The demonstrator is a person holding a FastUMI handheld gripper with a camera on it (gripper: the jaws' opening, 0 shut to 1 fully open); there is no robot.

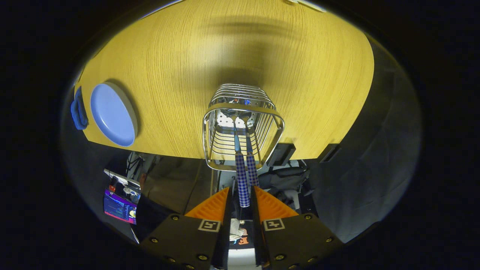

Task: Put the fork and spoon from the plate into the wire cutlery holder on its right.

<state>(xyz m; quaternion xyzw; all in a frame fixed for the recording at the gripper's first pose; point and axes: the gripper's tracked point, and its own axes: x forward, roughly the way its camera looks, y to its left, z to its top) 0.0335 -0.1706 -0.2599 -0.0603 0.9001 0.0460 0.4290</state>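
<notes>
The jaws (pixel 242 200) stand close together with a narrow gap, and in that gap sits the end of a checked handle (pixel 242 183); whether both sides press on it cannot be told from here. A second checked handle (pixel 252 170) runs just beside the first, ending a little short of the jaws and apart from them. Both handles rise out of the wire cutlery holder (pixel 243 125) just ahead, leaning over its near rim, with their working ends down inside the basket (which is the fork and which the spoon is not clear, since the heads are crowded among the wires at the bottom). The holder stands upright on the yellow wood-grain desk (pixel 307 75), near its front edge. Well apart from it, toward the desk's far side edge, lies the blue plate (pixel 112 114), with a blue object (pixel 78 110) touching its outer side.
</notes>
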